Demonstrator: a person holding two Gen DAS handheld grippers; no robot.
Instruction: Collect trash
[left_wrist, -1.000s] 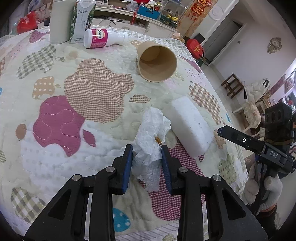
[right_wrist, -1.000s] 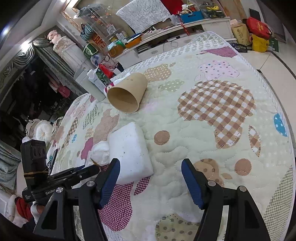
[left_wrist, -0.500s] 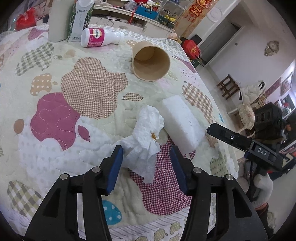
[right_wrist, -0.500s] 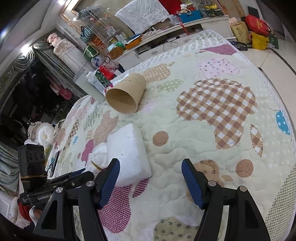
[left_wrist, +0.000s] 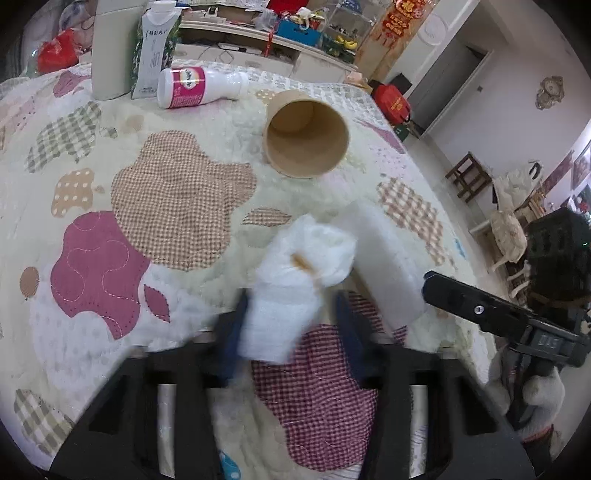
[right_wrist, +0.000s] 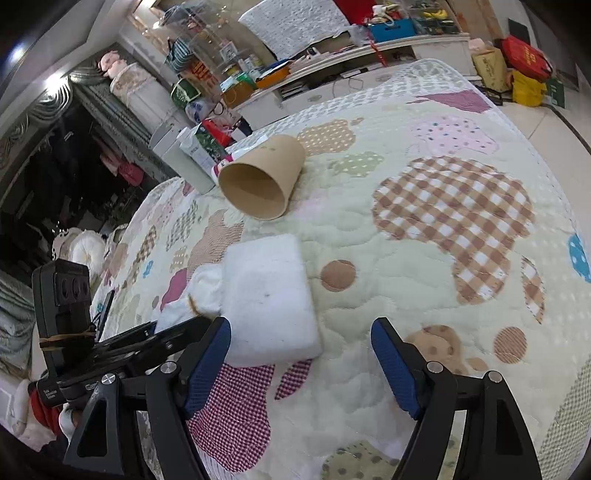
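A crumpled white tissue (left_wrist: 295, 280), stained brown near its top, sits between the blue pads of the left gripper (left_wrist: 291, 332), just beside a white foam block (left_wrist: 384, 266) on the quilted bed (left_wrist: 166, 192). The left jaws, clamped on the tissue a second ago and then let out, have just been closing on it again; motion blur hides whether the pads press yet, so the regrip reads as unfinished and the tissue as not yet secured for collection. The right gripper (right_wrist: 301, 363) has just been opening wider; its jaws stand well apart over the near end of the foam block, one pad beside the block's edge, holding nothing. It looks set to take the block next. Both grippers point steeply down at the quilt. Beyond the foam block a brown paper cup (left_wrist: 306, 138) lies on its side, mouth toward the cameras, and farther off a pink-labelled bottle (left_wrist: 195, 86) lies by a carton (left_wrist: 155, 48).
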